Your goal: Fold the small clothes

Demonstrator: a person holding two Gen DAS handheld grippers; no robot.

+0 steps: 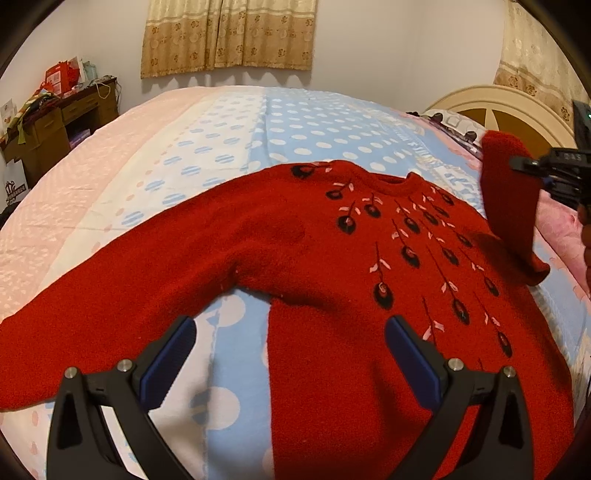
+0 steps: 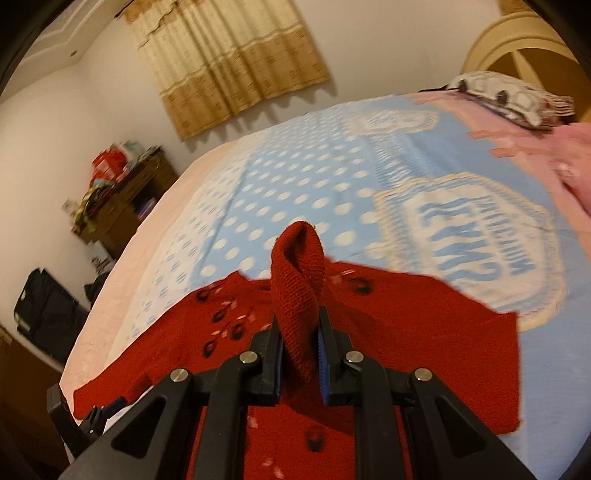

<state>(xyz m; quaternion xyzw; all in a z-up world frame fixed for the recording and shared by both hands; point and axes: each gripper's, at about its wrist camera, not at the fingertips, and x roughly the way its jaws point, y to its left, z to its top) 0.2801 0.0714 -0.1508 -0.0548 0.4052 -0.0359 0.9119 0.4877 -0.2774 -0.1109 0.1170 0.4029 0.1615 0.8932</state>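
Your sweater (image 1: 332,258) lies flat on the bed (image 1: 221,122), one sleeve (image 1: 92,325) stretched out to the left. Your right gripper (image 2: 301,354) holds the other sleeve (image 2: 299,295) up over the sweater's body. Behind the bed hang curtains (image 1: 229,33); a desk (image 1: 62,122) stands at far left.

A wide bed (image 1: 229,122), covered by a spread (image 2: 303,177) in pale pink at the far left side, white with blue dots beside that, then light blue with white dots. Printed on the blue part near the headboard (image 1: 495,110), a large white badge with blue lettering (image 2: 465,236), seen upside down. Laid flat across the near half, a red knitted sweater (image 1: 325,266) with black and pink leaf embroidery, neckline toward the far edge, one sleeve (image 1: 92,317) stretched out flat to the left, the other raised off the spread. At the head end, a patterned pillow (image 2: 495,88) and pink bedding (image 2: 576,162).
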